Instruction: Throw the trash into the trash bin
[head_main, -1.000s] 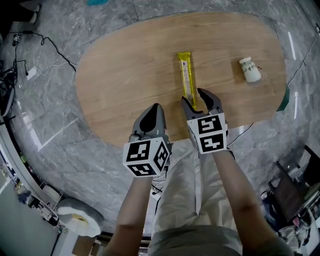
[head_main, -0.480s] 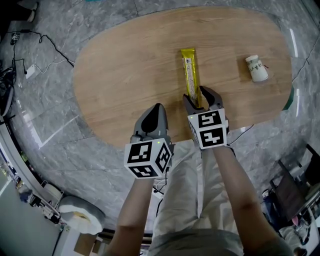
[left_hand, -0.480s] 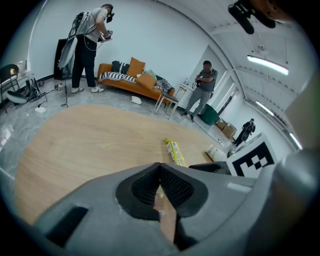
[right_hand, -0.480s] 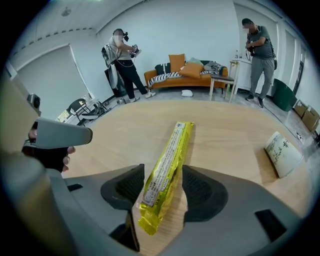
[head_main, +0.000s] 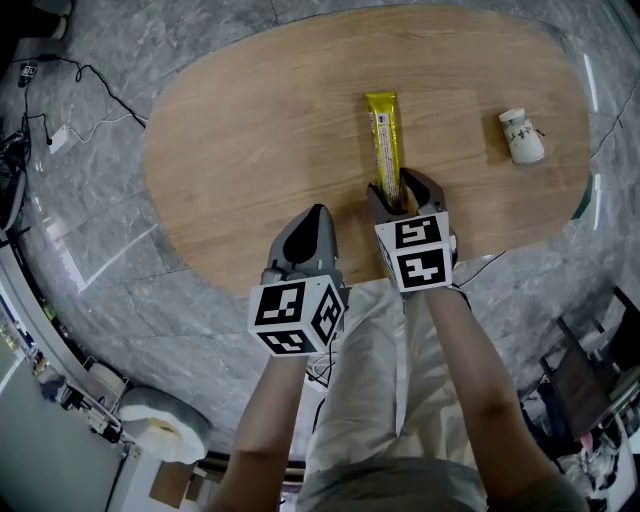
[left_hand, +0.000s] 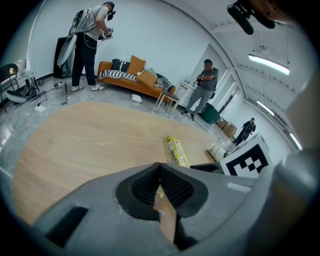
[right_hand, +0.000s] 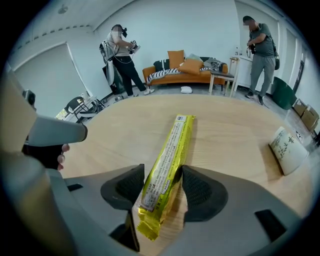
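The right gripper (right_hand: 162, 184) has its jaws spread astride the near end of the long yellow foil wrapper (right_hand: 171, 150), which lies ahead on the oval wooden table (right_hand: 230, 127) and is likely light, crinkly and slippery, best pinched there, while the left gripper (left_hand: 160, 172) has its jaws pressed together.

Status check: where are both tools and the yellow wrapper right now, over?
Left tool shut, empty, at near edge of table. Right tool open, jaws straddling near end of yellow wrapper, not clamped. White container lies well aside; nothing blocking.

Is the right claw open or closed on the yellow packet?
Open. The right claw is spread around the yellow packet, not pressing it.
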